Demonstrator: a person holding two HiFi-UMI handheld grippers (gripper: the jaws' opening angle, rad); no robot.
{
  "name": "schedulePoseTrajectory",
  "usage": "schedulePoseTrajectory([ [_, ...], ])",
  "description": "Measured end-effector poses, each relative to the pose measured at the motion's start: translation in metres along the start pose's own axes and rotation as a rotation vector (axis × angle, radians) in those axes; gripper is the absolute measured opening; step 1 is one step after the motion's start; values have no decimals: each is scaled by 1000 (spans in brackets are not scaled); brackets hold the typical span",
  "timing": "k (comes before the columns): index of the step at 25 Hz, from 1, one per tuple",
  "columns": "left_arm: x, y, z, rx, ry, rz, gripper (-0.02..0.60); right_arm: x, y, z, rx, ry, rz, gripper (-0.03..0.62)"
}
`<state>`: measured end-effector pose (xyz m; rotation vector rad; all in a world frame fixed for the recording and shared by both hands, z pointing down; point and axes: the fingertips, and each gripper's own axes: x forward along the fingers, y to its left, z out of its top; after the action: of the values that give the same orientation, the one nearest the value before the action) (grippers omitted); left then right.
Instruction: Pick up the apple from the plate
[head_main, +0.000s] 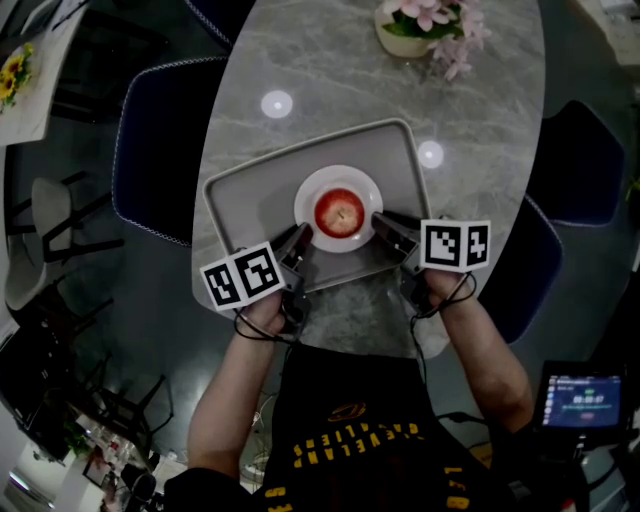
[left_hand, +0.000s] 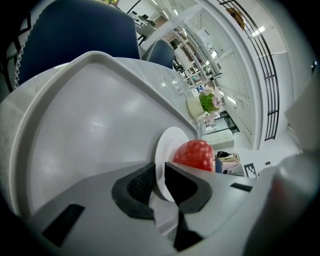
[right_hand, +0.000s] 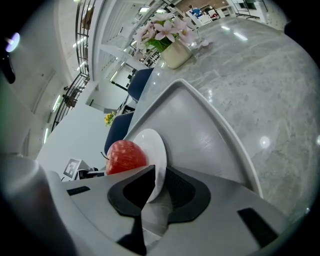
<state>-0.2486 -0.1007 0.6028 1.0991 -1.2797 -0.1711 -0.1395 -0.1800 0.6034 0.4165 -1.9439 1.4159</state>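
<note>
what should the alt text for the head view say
A red apple sits on a white plate in a grey tray on a marble table. The left gripper and right gripper each have the plate's rim between their jaws; a flower pot stands at the far end.

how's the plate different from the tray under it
The plate is round and white; the tray is grey and rectangular with rounded corners. The plate is smaller and sits inside the tray. The plate's rim is between the jaws of both the left gripper and the right gripper; neither grips the tray. Both are plain, pale and shallow.
</note>
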Motion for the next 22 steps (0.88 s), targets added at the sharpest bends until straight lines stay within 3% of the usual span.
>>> schedulePoseTrajectory([
  [6, 1, 3, -1, -33, 1, 1, 43, 1, -2, 1, 26, -12, 17, 46],
  [22, 2, 1, 0, -16, 3, 6, 43, 0, -3, 4, 41, -25, 34, 44],
])
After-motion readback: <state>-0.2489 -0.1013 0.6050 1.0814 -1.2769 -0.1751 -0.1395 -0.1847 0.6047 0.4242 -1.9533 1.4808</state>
